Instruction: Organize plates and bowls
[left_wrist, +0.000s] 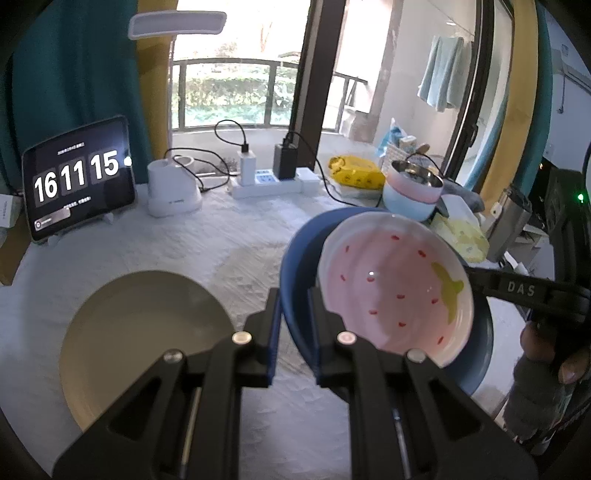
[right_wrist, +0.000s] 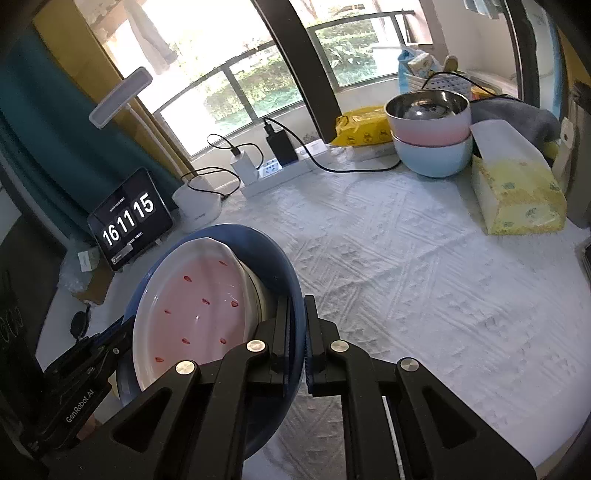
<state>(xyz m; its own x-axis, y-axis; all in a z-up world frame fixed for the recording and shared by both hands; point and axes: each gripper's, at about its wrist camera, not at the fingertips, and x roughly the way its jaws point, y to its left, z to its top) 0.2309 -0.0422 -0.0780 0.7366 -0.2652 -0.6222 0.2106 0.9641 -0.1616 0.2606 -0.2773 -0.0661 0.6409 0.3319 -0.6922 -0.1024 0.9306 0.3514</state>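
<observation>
A blue plate (left_wrist: 291, 295) carrying a pink strawberry bowl (left_wrist: 395, 291) is held tilted above the tabletop (right_wrist: 424, 277). Its left rim is clenched by the left hand-held gripper (left_wrist: 293, 306), its right rim by the right hand-held gripper (right_wrist: 297, 332). A cream plate (left_wrist: 144, 339) lies on the tabletop to the left. Stacked bowls (right_wrist: 432, 129) stand at the far right.

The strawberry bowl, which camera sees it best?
The left wrist view. There the strawberry bowl faces the camera almost whole, with its pink inside, red seeds and green leaf, sitting in the blue plate. The right wrist view shows it slanted, its near edge behind the right gripper, with no leaf visible.
</observation>
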